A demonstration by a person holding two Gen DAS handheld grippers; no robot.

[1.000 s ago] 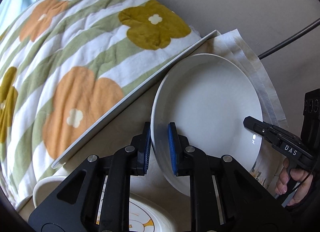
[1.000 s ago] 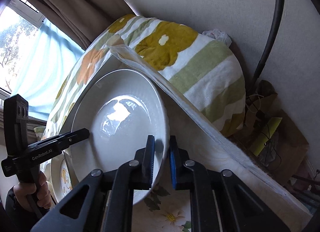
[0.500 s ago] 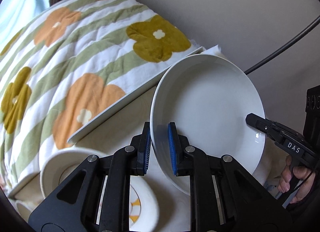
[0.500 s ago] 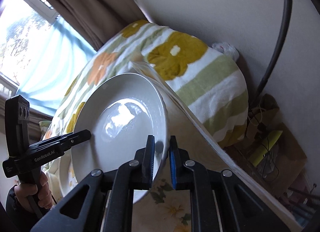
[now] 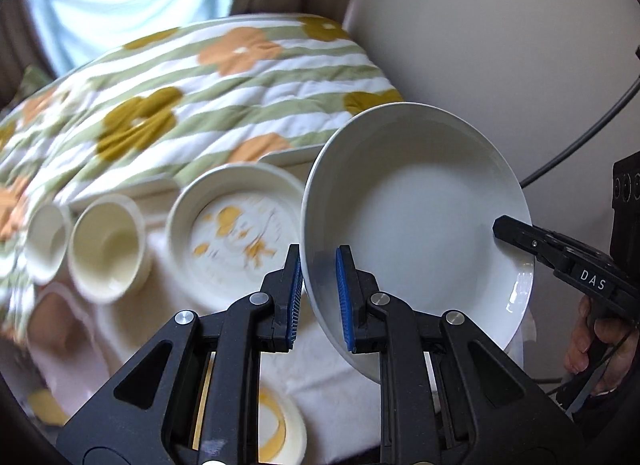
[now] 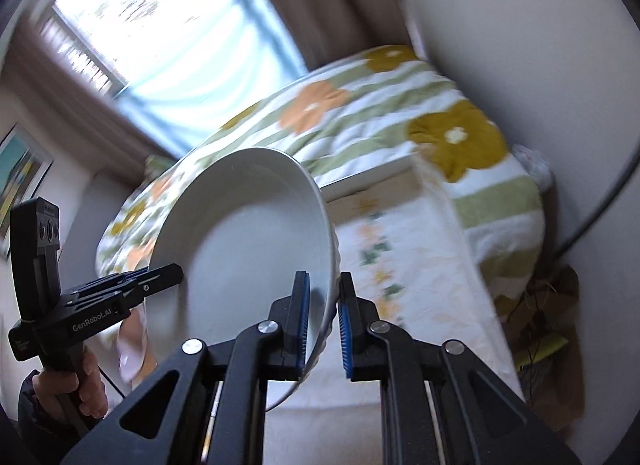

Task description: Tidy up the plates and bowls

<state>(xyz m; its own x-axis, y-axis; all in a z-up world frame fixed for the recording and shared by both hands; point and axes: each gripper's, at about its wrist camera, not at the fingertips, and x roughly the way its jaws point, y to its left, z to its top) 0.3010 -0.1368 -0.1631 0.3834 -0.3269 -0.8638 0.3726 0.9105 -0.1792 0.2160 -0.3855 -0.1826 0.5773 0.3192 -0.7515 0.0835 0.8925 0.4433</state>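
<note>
1. The left tool (image 5: 318, 297) has its blue pads closed on the near rim of a white plate (image 5: 416, 221), one pad inside and one outside.
2. The right tool (image 6: 323, 325) clamps the opposite rim of the same white plate (image 6: 248, 241) in the same way.
3. The plate is held up between both tools, tilted steeply, clear of the table (image 5: 332, 397).
4. Below on the table's white cloth sit a shallow dish with orange markings (image 5: 236, 233) and, beside it, two cream bowls (image 5: 106, 247), blurred.
5. Behind them lies a flowered striped quilt (image 5: 208, 105), with a window (image 6: 176, 21) beyond.
</note>
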